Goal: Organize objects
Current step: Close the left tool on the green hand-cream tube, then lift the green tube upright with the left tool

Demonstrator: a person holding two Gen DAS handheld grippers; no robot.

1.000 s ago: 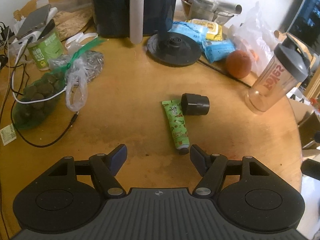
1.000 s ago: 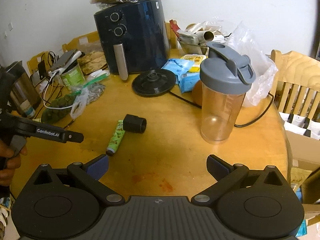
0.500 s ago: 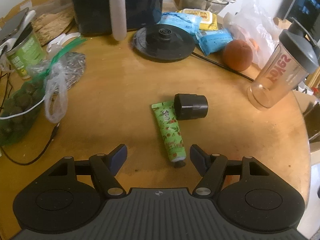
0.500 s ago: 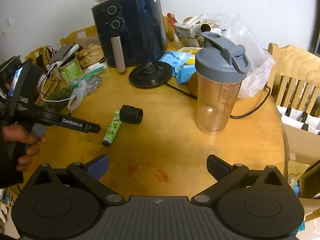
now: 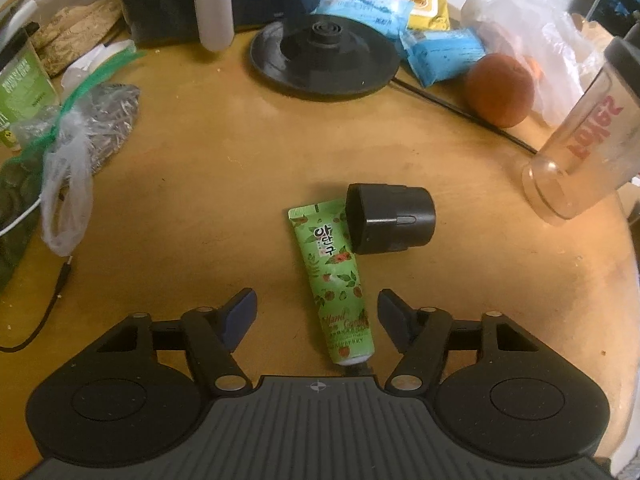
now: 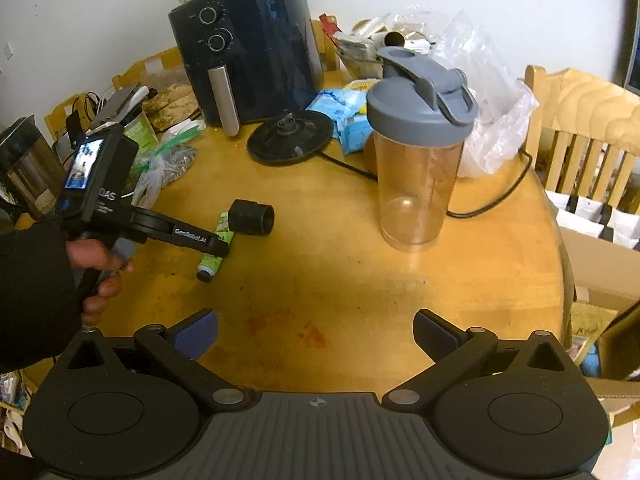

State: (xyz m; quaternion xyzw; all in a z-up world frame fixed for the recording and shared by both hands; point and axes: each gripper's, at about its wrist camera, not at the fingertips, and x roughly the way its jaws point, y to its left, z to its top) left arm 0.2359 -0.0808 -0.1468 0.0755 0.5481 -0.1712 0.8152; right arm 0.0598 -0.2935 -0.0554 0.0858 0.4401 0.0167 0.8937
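A green hand-cream tube (image 5: pixel 332 280) lies on the round wooden table (image 5: pixel 224 168), its cap end toward me. A black cylindrical part (image 5: pixel 390 224) lies on its side against the tube's far end. My left gripper (image 5: pixel 316 312) is open, its fingers on either side of the tube's cap end, not touching it. In the right wrist view the left gripper (image 6: pixel 218 246) hangs over the tube (image 6: pixel 214 250) beside the black part (image 6: pixel 252 216). My right gripper (image 6: pixel 316 330) is open and empty over bare table. A clear shaker bottle (image 6: pixel 420 152) with a grey lid stands ahead of it.
A dark air fryer (image 6: pixel 248 48) stands at the back with a black kettle base (image 6: pixel 290 138) and its cord in front. Blue snack packs (image 5: pixel 440 54), an orange (image 5: pixel 498 90) and plastic bags (image 5: pixel 80 140) crowd the far and left sides. A wooden chair (image 6: pixel 588 128) stands at the right.
My left gripper has moved forward and down over the table until its open fingers straddle the tube's cap end. The right gripper has drifted slightly and stays open.
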